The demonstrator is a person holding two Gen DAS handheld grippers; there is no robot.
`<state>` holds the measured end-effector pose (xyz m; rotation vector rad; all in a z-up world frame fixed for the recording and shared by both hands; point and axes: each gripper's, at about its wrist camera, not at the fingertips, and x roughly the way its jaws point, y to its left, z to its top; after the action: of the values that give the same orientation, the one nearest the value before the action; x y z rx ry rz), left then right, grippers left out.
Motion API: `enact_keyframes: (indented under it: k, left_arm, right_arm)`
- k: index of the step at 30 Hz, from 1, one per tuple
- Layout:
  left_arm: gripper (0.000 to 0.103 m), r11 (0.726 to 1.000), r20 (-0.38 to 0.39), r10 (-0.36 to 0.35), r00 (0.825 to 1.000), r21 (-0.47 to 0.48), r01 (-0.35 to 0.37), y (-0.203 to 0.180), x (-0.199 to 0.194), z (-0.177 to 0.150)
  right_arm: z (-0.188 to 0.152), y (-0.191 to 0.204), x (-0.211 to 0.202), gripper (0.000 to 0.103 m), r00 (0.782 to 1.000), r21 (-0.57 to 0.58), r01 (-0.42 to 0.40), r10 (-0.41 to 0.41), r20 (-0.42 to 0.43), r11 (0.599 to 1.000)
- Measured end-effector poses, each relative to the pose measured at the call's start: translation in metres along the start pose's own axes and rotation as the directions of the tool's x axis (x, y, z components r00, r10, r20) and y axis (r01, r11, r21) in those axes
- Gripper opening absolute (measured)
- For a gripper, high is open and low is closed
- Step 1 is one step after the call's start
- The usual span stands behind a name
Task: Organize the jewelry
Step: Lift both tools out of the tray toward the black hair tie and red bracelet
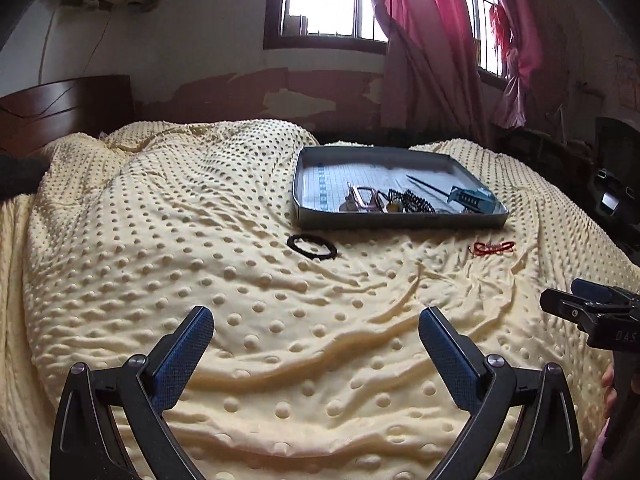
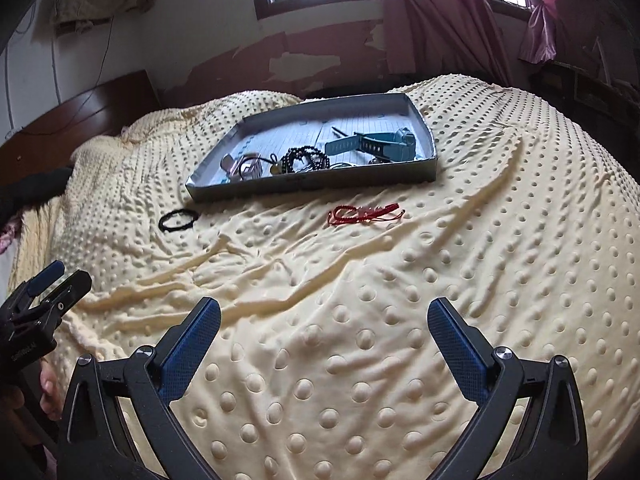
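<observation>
Left claw (image 2: 44,280) body shows partial lettering — "DAS" — otherwise unreadable.

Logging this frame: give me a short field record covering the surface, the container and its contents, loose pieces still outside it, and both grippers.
surface: bed with cream dotted blanket
container: shallow grey tray, lying on the blanket
in tray: blue watch, black bead strand, thin dark stick, small metal pieces, too small to identify
outside tray: black ring band and red cord bracelet, both on the blanket near the tray's near wall
left gripper: open, empty, above the blanket
right gripper: open, empty, above the blanket
</observation>
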<state>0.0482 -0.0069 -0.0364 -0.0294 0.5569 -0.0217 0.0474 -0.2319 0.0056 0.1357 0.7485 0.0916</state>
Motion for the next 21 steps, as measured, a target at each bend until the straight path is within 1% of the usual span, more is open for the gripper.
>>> enact_keyframes:
  k: [9, 11, 16, 18, 21]
  left_arm:
    - [0.103, 1.000, -0.021, 0.007, 1.000, -0.009, -0.007, -0.001, 0.007, -0.002]
    - [0.103, 1.000, -0.030, 0.007, 1.000, -0.005, -0.007, -0.001, 0.009, -0.002]
    - [0.103, 1.000, -0.053, 0.005, 0.999, 0.017, -0.004, 0.001, 0.021, 0.007]
    - [0.103, 1.000, -0.059, -0.005, 0.998, 0.030, 0.006, 0.000, 0.028, 0.013]
    - [0.103, 0.998, -0.075, -0.043, 0.996, 0.036, 0.046, -0.001, 0.042, 0.025]
  right_arm:
    - [0.003, -0.001, 0.005, 0.102, 1.000, 0.008, 0.005, -0.005, -0.024, 1.000]
    - [0.006, 0.000, 0.011, 0.102, 0.999, 0.003, -0.006, 0.006, -0.036, 1.000]
    - [0.017, 0.001, 0.029, 0.102, 0.998, -0.021, -0.007, 0.006, -0.064, 1.000]
    - [0.022, 0.001, 0.037, 0.102, 0.997, -0.032, -0.005, 0.002, -0.076, 0.999]
    - [0.031, -0.001, 0.049, 0.102, 0.995, -0.037, -0.028, 0.024, -0.098, 0.999]
